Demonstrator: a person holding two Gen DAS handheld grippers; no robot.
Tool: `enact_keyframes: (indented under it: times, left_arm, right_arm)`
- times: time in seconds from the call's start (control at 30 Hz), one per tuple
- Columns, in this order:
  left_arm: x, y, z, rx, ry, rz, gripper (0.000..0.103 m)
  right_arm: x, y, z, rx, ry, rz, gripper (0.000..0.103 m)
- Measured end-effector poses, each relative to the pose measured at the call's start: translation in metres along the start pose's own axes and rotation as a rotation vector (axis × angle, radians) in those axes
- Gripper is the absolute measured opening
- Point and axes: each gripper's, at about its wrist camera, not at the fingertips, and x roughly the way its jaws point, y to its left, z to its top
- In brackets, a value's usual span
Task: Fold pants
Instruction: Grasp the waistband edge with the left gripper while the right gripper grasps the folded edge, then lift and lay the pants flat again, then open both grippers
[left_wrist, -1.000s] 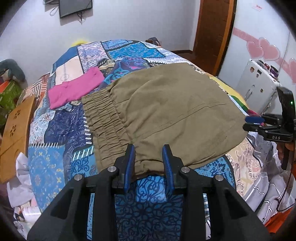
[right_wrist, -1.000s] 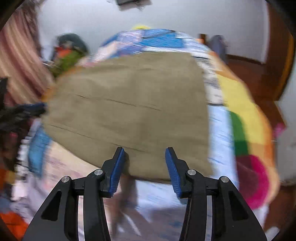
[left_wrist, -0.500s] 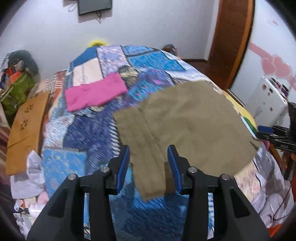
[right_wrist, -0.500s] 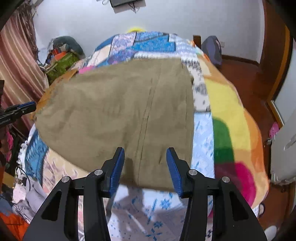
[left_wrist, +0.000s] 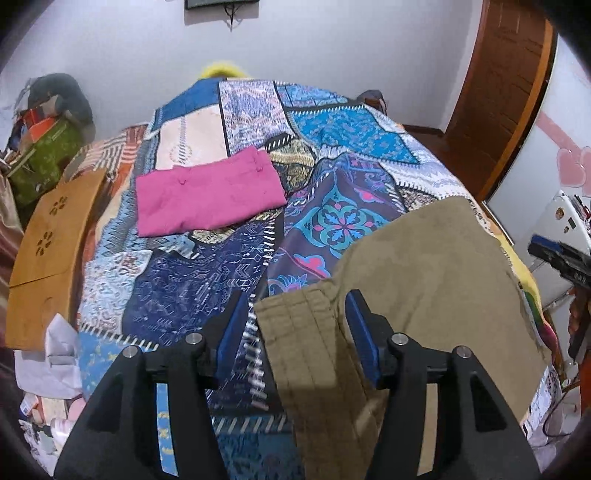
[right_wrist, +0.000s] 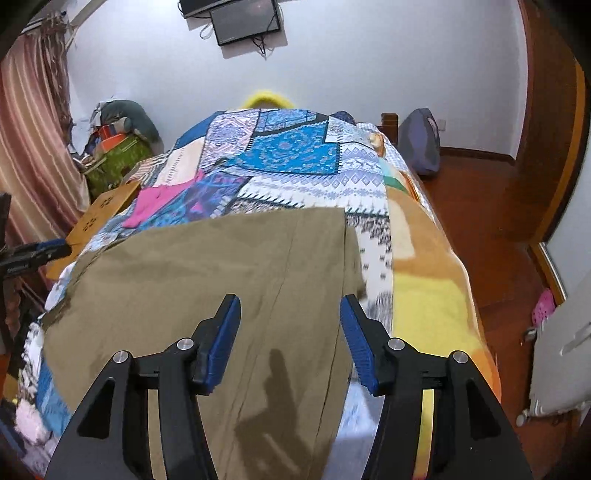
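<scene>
Olive-green pants (left_wrist: 417, 295) lie flat on the patchwork bedspread (left_wrist: 207, 280), their elastic waistband (left_wrist: 299, 332) nearest my left gripper. My left gripper (left_wrist: 293, 328) is open and empty, above the waistband corner. In the right wrist view the pants (right_wrist: 207, 280) spread across the near part of the bed. My right gripper (right_wrist: 290, 332) is open and empty above their near right part. The right gripper also shows at the left wrist view's right edge (left_wrist: 561, 258).
A folded pink garment (left_wrist: 207, 195) lies further up the bed. A wooden board (left_wrist: 44, 251) leans at the bed's left side, with clutter and a green bag (left_wrist: 44, 155) behind. A white appliance (left_wrist: 565, 218) and a wooden door (left_wrist: 506, 92) stand to the right.
Both grippers have risen and pulled back from the pants. The left one has swung left, so more bedspread and the pink garment show. Both jaws stand wider open than before.
</scene>
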Motion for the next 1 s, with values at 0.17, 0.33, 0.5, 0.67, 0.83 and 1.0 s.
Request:
enact_keyframes:
  times: [0.17, 0.33, 0.5, 0.67, 0.83, 1.0]
  left_arm:
    - [0.028, 0.0, 0.001, 0.0, 0.045, -0.024, 0.055]
    - [0.045, 0.002, 0.003, -0.012, 0.054, -0.026, 0.055]
    - [0.054, 0.016, 0.003, -0.078, 0.061, -0.036, 0.057]
    - [0.068, 0.031, 0.0, -0.148, 0.088, -0.035, 0.06]
    - [0.067, 0.03, 0.002, -0.154, 0.102, -0.029, 0.061]
    - [0.031, 0.013, 0.009, -0.056, 0.044, 0.007, 0.061]
  right_arm:
    - [0.046, -0.014, 0.025, -0.004, 0.028, 0.005, 0.052]
    - [0.089, -0.029, 0.04, 0.012, 0.069, 0.011, 0.052]
    - [0.121, -0.04, 0.047, 0.004, 0.11, 0.021, 0.045]
    - [0.129, -0.045, 0.045, -0.035, 0.127, -0.031, 0.02]
    - [0.127, -0.05, 0.047, -0.018, 0.157, -0.042, 0.014]
    - [0.094, -0.037, 0.057, 0.004, 0.148, 0.0, 0.026]
